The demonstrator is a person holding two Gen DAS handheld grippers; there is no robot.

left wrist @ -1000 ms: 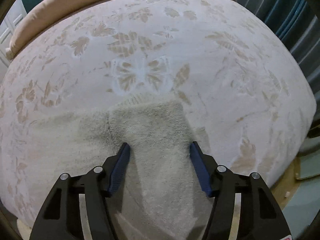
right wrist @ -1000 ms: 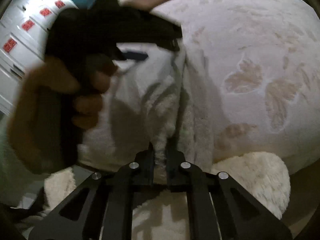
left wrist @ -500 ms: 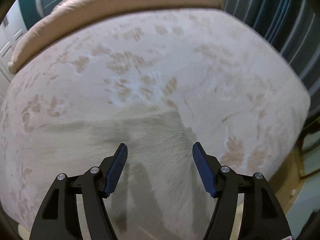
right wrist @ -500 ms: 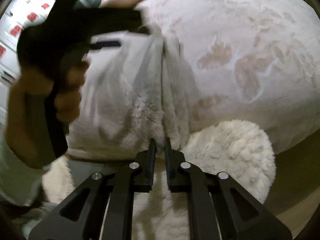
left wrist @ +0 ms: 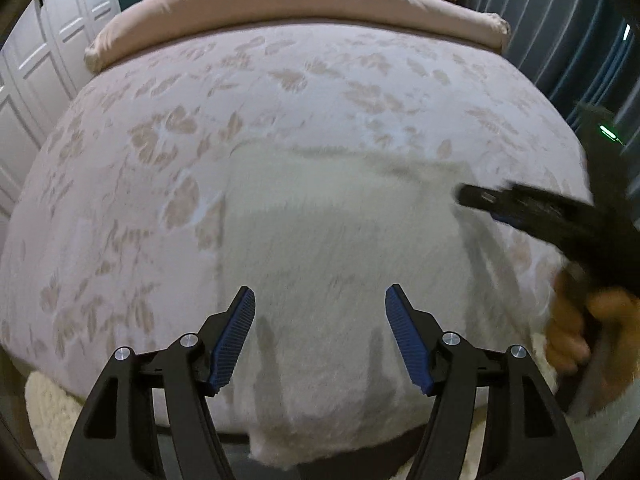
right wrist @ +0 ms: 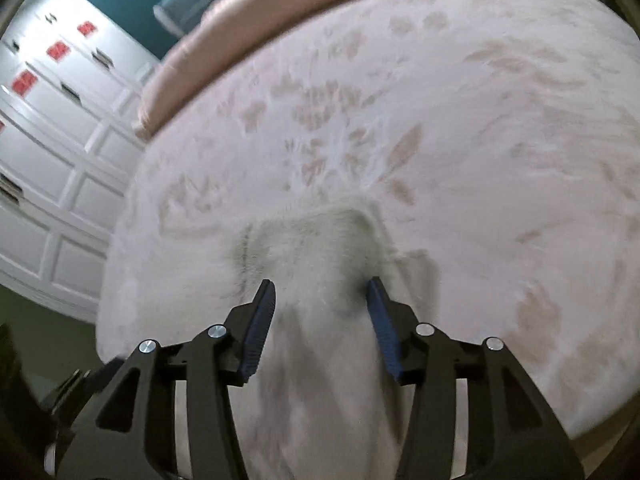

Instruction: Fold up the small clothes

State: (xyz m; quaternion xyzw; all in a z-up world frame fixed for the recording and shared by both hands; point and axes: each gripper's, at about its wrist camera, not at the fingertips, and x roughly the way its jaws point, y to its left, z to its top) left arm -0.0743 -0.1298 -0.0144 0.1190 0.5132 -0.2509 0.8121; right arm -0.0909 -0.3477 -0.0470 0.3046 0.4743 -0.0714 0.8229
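- Right wrist: right gripper [right wrist: 320, 300] jaws opening, let go of fuzzy garment [right wrist: 320, 248]; pile now below, untouched.
- Left gripper [left wrist: 320, 312] jaws wide, empty, pulled back.
- Fold laid on bed [left wrist: 320, 80]; likely done.

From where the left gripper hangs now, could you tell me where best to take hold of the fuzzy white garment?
Probably its near hem, which hangs over the bed's front edge. The fuzzy white garment lies flat elsewhere, so only there can one finger slip under. Come from the front with the left gripper, which is open above it.

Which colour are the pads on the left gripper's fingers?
Blue, ribbed pads on black fingers; clearest in the left wrist view.
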